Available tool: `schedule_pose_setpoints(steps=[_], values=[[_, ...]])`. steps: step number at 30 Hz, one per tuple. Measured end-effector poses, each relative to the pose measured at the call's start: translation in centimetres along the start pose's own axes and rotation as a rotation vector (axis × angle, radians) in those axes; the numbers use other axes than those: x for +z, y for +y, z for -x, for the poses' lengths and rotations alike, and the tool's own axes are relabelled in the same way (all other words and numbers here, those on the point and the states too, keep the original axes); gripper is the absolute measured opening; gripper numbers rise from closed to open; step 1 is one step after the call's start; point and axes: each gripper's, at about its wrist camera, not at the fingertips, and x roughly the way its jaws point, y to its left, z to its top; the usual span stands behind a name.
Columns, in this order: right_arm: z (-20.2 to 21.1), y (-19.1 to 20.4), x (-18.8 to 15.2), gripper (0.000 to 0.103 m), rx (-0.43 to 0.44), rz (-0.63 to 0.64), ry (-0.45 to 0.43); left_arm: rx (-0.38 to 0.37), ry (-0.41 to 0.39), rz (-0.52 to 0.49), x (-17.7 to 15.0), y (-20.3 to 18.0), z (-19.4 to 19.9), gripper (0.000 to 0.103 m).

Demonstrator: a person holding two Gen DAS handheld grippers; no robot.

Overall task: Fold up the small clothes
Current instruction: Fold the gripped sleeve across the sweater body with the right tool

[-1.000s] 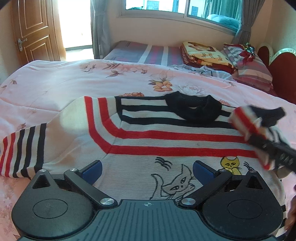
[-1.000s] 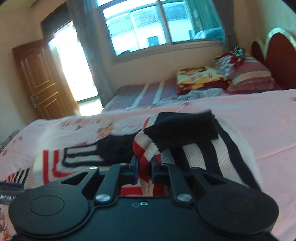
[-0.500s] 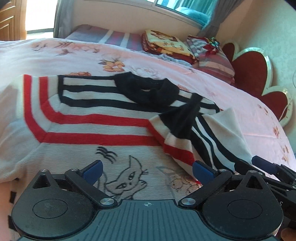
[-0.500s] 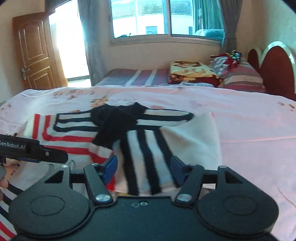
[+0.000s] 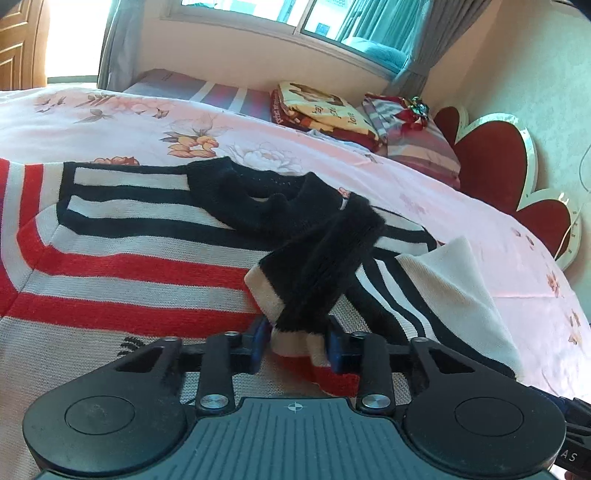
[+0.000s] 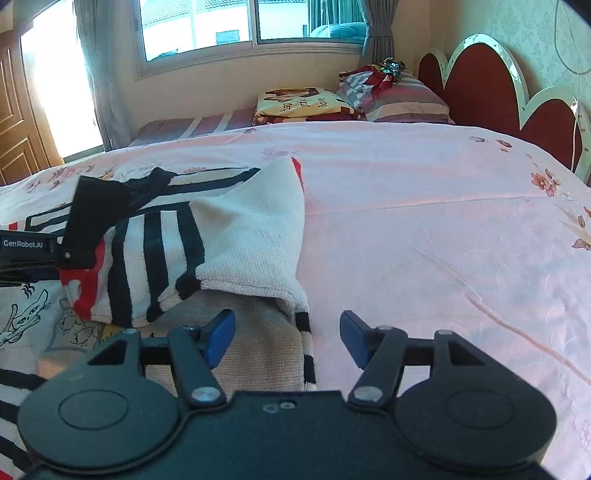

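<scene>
A pink flowered bedspread [image 6: 424,221] covers the bed that fills both views. Beyond the grippers, a window [image 6: 251,22] with grey curtains sits in the far wall, and a red scalloped headboard [image 6: 480,85] stands ahead and to the right. A striped pillow [image 6: 402,98] and a folded yellow blanket [image 6: 299,105] lie against the far edge of the bed, and a wooden door [image 6: 14,140] stands far left. No containers appear in either view.

The sweater [image 5: 129,266], white with red and black stripes and a black collar, lies flat on the bedspread in front of the left gripper [image 5: 295,345]. Its right sleeve [image 5: 321,273] is folded across the body, and the cuff end sits between the left gripper's blue pads, whose jaws are closing on it. The right gripper [image 6: 287,334] has its jaws apart with nothing gripped; the sweater's side edge lies below and between them, the folded sleeve ahead to the left.
</scene>
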Motion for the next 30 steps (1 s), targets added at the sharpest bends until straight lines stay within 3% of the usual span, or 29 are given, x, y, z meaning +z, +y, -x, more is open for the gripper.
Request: schedule_pose_setpoints(steps=[1, 5, 9, 11, 13, 15, 17, 18, 19, 21, 22, 25, 30], values=[[-0.3, -0.1, 0.0, 0.062, 0.001, 0.001, 0.005, -0.008, -0.023, 0.013, -0.1, 0.4, 0.4, 0.020], [-1.0, 0.2, 0.2, 0.061, 0.010, 0.005, 0.013, -0.028, -0.129, 0.084, 0.5, 2.4, 3.4, 0.017], [-1.7, 0.9, 0.8, 0.056, 0.038, 0.012, 0.024, 0.009, -0.205, 0.115, 1.2, 5.5, 6.3, 0.015], [-1.8, 1.4, 1.1, 0.048, 0.055, 0.014, 0.014, 0.041, -0.189, 0.107, 1.2, 7.2, 6.3, 0.015], [-2.0, 2.2, 1.3, 0.046, 0.072, 0.027, 0.009, 0.033, -0.073, 0.137, 0.7, 8.8, 4.3, 0.015], [-2.4, 2.8, 1.2, 0.036, 0.064, 0.040, 0.005, 0.044, -0.003, 0.152, -0.4, 9.5, 2.6, 0.016], [-2.6, 2.6, 1.1, 0.026, 0.055, 0.014, 0.004, 0.045, -0.047, 0.166, -1.3, 9.1, 2.8, 0.018], [-2.5, 2.0, 1.0, 0.016, 0.044, -0.032, -0.001, 0.035, -0.054, 0.192, -1.3, 9.2, 2.9, 0.022], [-2.5, 0.9, 0.9, 0.015, 0.033, -0.099, 0.001, 0.031, -0.063, 0.216, -1.3, 9.3, 2.9, 0.031], [-2.8, -1.9, 0.3, 0.014, 0.065, -0.263, 0.026, 0.071, -0.097, 0.254, -1.6, 9.7, 3.0, 0.043], [-2.7, -2.4, 0.1, 0.013, 0.077, -0.292, 0.028, 0.088, -0.107, 0.289, -1.8, 10.3, 3.2, 0.043], [-2.1, -2.1, 0.3, 0.014, 0.055, -0.248, 0.027, 0.121, -0.141, 0.440, -2.3, 13.1, 4.7, 0.043], [0.2, -1.7, 0.3, 0.021, 0.039, -0.169, 0.052, 0.182, -0.198, 0.383, -2.1, 14.5, 8.3, 0.044]])
